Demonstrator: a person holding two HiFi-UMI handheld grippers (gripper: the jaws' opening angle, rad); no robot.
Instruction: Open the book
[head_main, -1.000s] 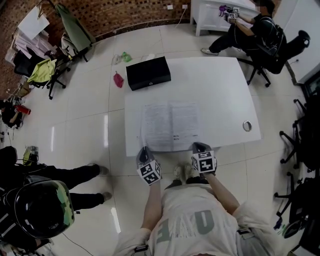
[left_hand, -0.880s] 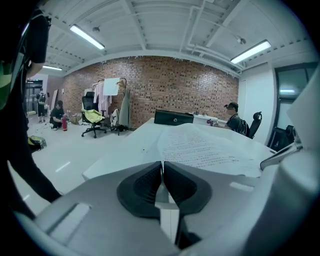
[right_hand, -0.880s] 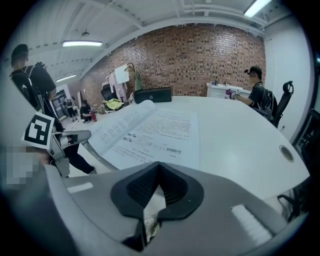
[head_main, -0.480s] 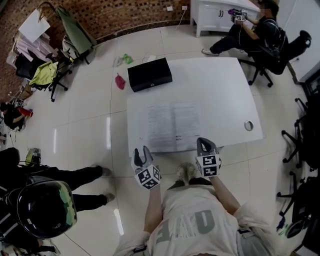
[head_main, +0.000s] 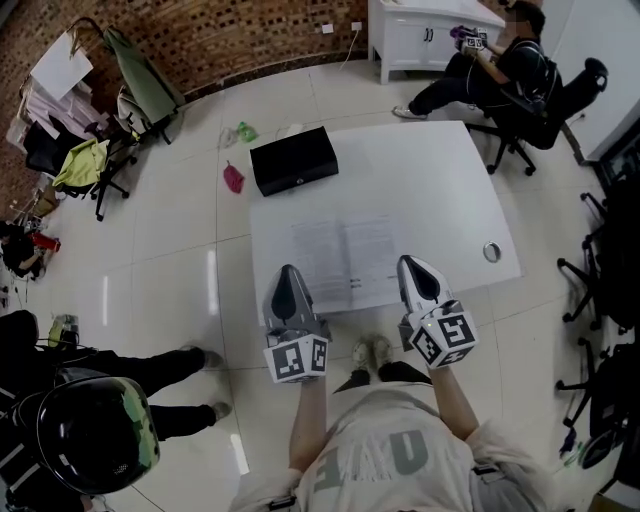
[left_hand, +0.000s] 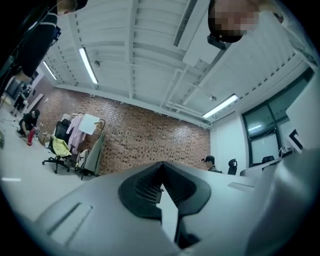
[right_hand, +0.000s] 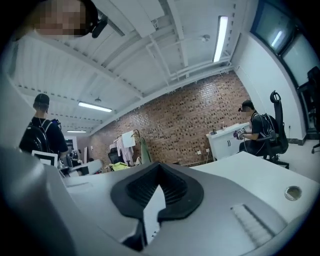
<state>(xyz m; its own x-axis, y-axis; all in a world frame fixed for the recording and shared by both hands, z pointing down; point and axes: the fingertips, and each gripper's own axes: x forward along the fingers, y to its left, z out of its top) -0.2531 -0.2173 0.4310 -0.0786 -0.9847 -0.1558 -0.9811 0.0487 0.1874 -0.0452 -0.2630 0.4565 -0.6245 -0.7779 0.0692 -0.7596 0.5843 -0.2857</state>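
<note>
The book (head_main: 345, 250) lies open and flat on the white table (head_main: 440, 190), near its front edge, with both pages showing. My left gripper (head_main: 290, 272) hangs raised above the book's near left corner. Its jaws are closing and stand together with nothing between them (left_hand: 161, 167). My right gripper (head_main: 415, 265) is held at the same height over the near right corner, shut and empty (right_hand: 159, 170). Both point roughly level across the room, away from the book, and neither touches it.
A black box (head_main: 293, 160) sits on the table's far left corner and a small metal ring (head_main: 491, 252) near its right edge. A person sits on a chair (head_main: 500, 65) beyond the table; another in a helmet (head_main: 95, 435) stands at my left. Office chairs line the right.
Both grippers have lifted up from the book's near corners toward the camera and tilted to level. The left jaws stood apart half a second ago and are now together.
</note>
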